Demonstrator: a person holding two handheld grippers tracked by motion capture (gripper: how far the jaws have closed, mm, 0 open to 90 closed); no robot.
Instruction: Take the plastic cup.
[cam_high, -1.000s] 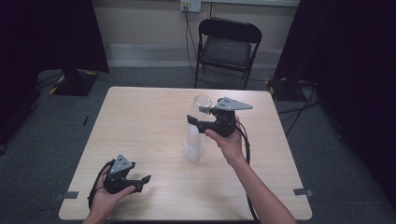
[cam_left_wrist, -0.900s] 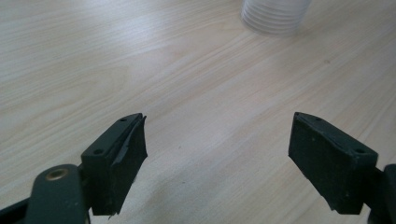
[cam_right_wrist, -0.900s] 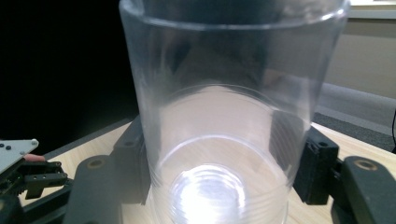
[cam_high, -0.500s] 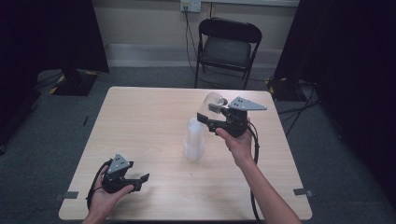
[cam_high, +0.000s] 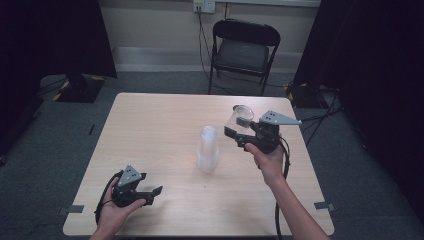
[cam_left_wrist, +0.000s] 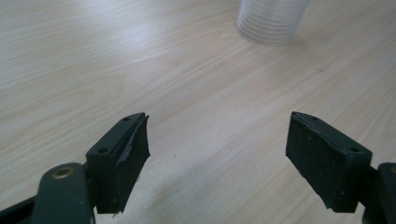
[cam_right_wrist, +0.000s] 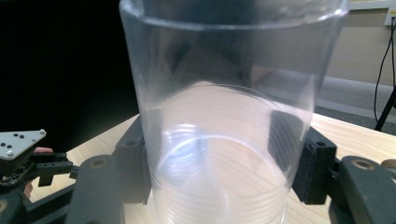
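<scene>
A clear plastic cup (cam_high: 239, 120) hangs upright above the table's right half, with my right gripper (cam_high: 235, 134) shut on its lower wall. In the right gripper view the cup (cam_right_wrist: 224, 116) stands between the two black pads (cam_right_wrist: 310, 168), which press on its sides. A stack of clear cups (cam_high: 207, 150) stands on the table to the left of the held cup, apart from it. My left gripper (cam_high: 152, 192) rests low near the table's front left, its jaws open and empty. In the left gripper view (cam_left_wrist: 217, 140), the stack's ribbed base (cam_left_wrist: 272, 21) shows at the far top.
The light wooden table (cam_high: 150, 125) is bare around the stack. A black folding chair (cam_high: 245, 50) stands beyond the far edge. Dark curtains hang on both sides. The left gripper (cam_right_wrist: 23, 158) shows at the left edge of the right gripper view.
My right gripper has carried the clear cup to the right, away from above the stack. The left gripper has stayed where it was.
</scene>
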